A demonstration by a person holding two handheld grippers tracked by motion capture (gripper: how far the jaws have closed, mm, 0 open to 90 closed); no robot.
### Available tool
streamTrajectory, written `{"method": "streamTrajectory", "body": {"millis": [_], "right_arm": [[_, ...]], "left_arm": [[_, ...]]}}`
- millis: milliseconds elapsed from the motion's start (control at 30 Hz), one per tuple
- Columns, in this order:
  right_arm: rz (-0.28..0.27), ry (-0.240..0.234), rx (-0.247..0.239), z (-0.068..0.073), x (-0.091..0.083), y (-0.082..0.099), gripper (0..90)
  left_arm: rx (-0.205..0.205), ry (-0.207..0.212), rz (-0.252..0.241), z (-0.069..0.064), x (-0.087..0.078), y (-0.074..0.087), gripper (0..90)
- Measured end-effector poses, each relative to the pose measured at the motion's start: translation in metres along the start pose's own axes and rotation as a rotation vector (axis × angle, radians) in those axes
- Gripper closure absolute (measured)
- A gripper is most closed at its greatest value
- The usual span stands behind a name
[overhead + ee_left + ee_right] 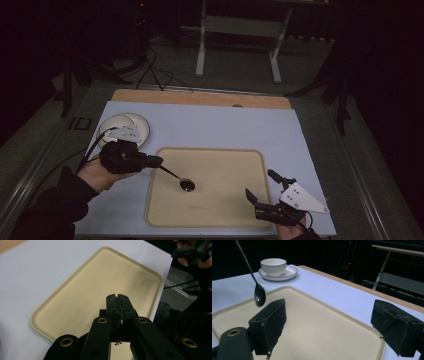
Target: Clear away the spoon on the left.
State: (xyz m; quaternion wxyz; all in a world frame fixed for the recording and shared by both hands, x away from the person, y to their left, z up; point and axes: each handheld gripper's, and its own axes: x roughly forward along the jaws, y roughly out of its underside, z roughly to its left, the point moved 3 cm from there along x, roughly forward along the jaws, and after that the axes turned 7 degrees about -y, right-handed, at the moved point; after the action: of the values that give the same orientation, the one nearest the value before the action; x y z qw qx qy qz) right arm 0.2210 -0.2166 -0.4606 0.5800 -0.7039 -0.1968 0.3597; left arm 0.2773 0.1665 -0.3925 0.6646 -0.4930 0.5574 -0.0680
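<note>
From the high view, the left gripper (150, 161) is clamping the handle of a dark spoon (179, 178) and holding it out over the beige tray (252, 155), the bowl end hanging low above the tray's left half; whether it is touching the surface is hard to judge from up here. The right gripper (260, 186) is waiting at the tray's near right corner with its jaws spread wide and nothing between them. A cup on a saucer (142, 125) is sitting near the table's far left corner, partly covered by the left gripper's grey plate. Over to the left gripper view: the two jaws are pressing together on a thin sliver of metal, the spoon handle (119, 326), while the spoon's bowl is cut off by the gripper itself; the tray (75, 287) is stretching out beyond. Now the right gripper view: the spoon (259, 296) is dangling bowl-down, looking clear of the tray (367, 330), and the white cup (273, 265) is standing upright on its saucer (291, 271) well beyond the tray's far edge. As I'm reading it, the spoon is picked up and in transit, and setting it down is what's left; its destination is not clear from here.
</note>
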Motion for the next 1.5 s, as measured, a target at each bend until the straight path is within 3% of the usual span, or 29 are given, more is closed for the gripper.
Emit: {"method": "streamTrajectory", "body": {"millis": [267, 633, 1133, 1500], "right_arm": [[0.003, -0.001, 0.001, 0.0, 0.0, 0.0, 13.1], [0.006, -0.003, 0.001, 0.0, 0.001, 0.001, 13.1], [0.01, -0.004, 0.003, -0.001, 0.001, 0.001, 13.2], [0.009, -0.007, 0.001, -0.001, 0.0, 0.001, 13.2]], "left_arm": [[0.014, 0.065, 0.049, -0.007, 0.017, 0.002, 89.1], [0.016, 0.119, 0.115, -0.012, 0.038, 0.007, 88.9], [-0.001, 0.136, 0.177, -0.007, 0.061, 0.013, 88.6], [-0.07, 0.118, 0.137, 0.007, 0.081, 0.004, 86.2]]}}
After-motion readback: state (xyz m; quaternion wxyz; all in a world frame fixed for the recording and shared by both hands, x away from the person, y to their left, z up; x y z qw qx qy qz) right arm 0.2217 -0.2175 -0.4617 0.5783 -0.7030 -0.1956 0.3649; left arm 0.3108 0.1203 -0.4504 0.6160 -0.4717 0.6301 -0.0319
